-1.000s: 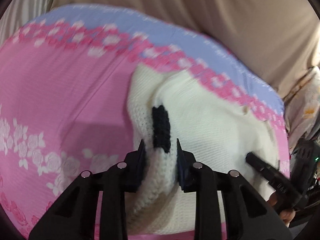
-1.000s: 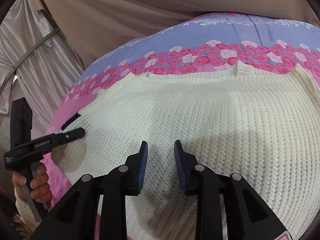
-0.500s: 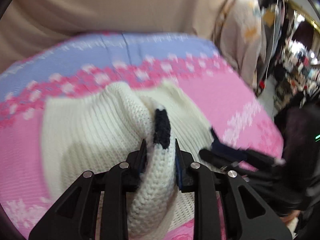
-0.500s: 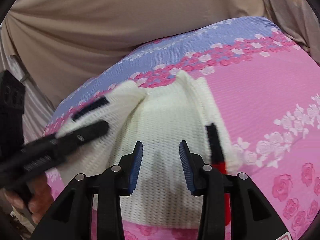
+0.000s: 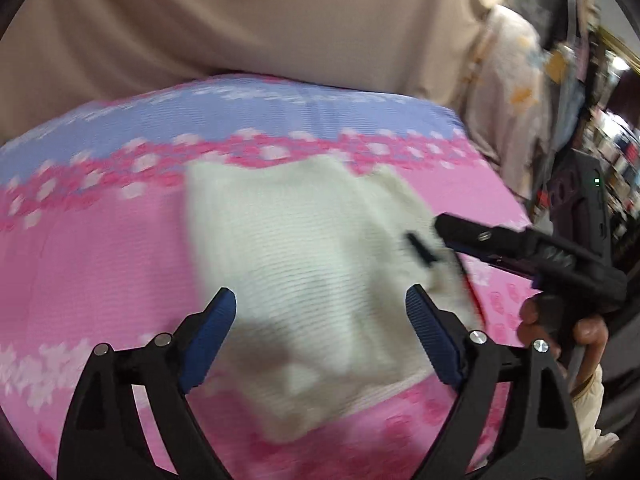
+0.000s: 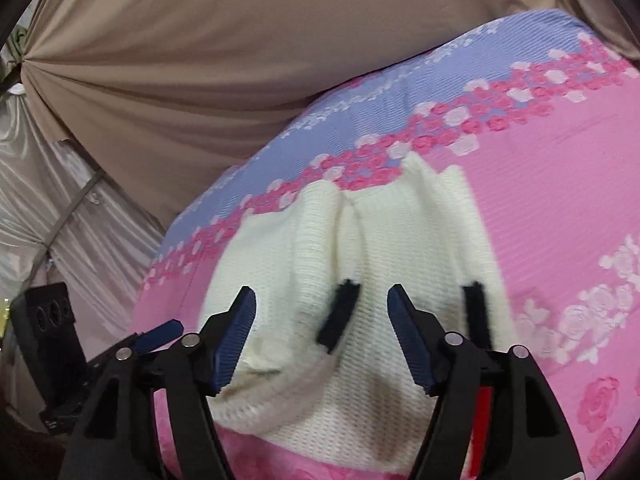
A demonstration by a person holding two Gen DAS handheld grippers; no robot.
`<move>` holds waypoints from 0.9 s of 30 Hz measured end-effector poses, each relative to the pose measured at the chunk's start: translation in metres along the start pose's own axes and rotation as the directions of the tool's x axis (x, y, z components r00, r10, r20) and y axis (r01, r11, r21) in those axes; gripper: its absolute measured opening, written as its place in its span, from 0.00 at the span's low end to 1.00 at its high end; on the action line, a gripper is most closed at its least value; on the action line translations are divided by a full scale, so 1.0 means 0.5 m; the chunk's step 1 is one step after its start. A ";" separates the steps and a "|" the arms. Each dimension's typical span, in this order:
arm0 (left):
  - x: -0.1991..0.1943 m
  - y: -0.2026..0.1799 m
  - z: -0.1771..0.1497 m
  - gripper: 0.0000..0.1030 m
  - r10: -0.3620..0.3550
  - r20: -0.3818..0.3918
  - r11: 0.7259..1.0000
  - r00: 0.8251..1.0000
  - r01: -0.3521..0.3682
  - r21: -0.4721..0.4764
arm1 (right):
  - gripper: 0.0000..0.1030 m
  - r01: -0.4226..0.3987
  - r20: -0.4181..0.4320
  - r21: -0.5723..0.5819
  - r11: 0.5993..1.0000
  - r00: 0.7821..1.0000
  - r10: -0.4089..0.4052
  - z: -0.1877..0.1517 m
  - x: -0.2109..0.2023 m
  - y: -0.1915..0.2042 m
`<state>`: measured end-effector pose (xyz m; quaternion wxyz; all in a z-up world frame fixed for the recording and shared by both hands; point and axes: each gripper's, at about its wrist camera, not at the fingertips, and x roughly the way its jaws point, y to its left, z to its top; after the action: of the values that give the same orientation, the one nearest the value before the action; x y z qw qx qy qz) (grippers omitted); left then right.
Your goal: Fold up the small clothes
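The left gripper point(image 5: 320, 316) has let go: half a second ago its blue pads were pinched on a black-cuffed sleeve of the cream sweater point(image 5: 304, 264), and now the jaws stand wide apart with nothing between them, hovering above the knit. The right gripper point(image 6: 322, 312) has also spread wider than before and holds nothing. That released sleeve now lies folded across the sweater's body, so both black cuffs point(image 6: 339, 316) rest on top of the garment, one near the middle and the other along its right edge.

The largest thing around is the bed cover point(image 6: 560, 208), pink with rose bands and a lilac strip along its far edge. The sweater lies on it toward the far-left corner as the right wrist camera sees it, its collar end touching the rose band by the lilac strip and its hem toward the near edge. A tan curtain point(image 6: 200, 60) hangs behind the bed, with pale satin drapes point(image 6: 60, 220) beside it at the left. In the left wrist view a pale floral cloth point(image 5: 508, 112) hangs past the bed's right corner, and blurred shelves show beyond it.

The right gripper's black body, seen from the left camera, reaches in over the sweater's right side and hides part of that edge; the view is motion-blurred.
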<state>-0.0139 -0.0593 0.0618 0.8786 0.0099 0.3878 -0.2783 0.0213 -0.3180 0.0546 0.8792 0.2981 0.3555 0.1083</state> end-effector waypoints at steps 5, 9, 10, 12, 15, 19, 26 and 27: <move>0.002 0.109 -0.031 0.82 0.041 -0.068 0.984 0.997 -0.052 -0.172 | 0.70 0.014 -0.146 0.004 1.000 0.989 -0.014 0.010 0.108 0.023; 0.005 0.131 -0.049 0.82 0.036 -0.090 0.971 0.995 -0.057 -0.234 | 0.23 0.008 -0.170 -0.036 0.999 0.985 -0.014 0.010 0.139 0.051; 0.005 0.131 -0.047 0.82 0.031 -0.086 0.970 0.996 -0.051 -0.239 | 0.21 -0.028 -0.134 -0.038 0.999 0.991 0.022 0.015 0.122 0.059; -0.005 0.124 -0.041 0.82 0.017 -0.069 0.973 0.997 -0.033 -0.230 | 0.20 -0.095 -0.047 -0.072 0.993 0.995 0.092 0.028 0.061 0.073; -0.014 0.095 -0.023 0.82 -0.004 -0.037 0.984 0.999 -0.003 -0.181 | 0.20 -0.141 0.098 -0.135 0.981 0.983 0.154 0.028 -0.052 0.074; 0.009 0.049 -0.002 0.82 -0.017 -0.025 0.993 1.000 0.014 -0.119 | 0.21 0.087 0.101 -0.127 0.988 0.992 -0.075 -0.001 -0.071 0.004; 0.088 -0.030 0.005 0.82 0.064 -0.074 0.998 0.995 -0.064 0.000 | 0.27 0.202 0.016 0.025 0.979 0.979 -0.202 -0.033 -0.025 -0.092; 0.097 -0.036 0.003 0.82 0.098 -0.077 0.995 0.992 -0.097 0.015 | 0.34 0.218 0.035 0.022 0.976 0.975 -0.219 -0.029 -0.038 -0.084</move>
<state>0.0045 -0.0980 0.0330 0.8755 0.0445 0.4190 -0.2367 -0.0035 -0.3527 0.0316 0.8896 0.2671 0.3705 0.0023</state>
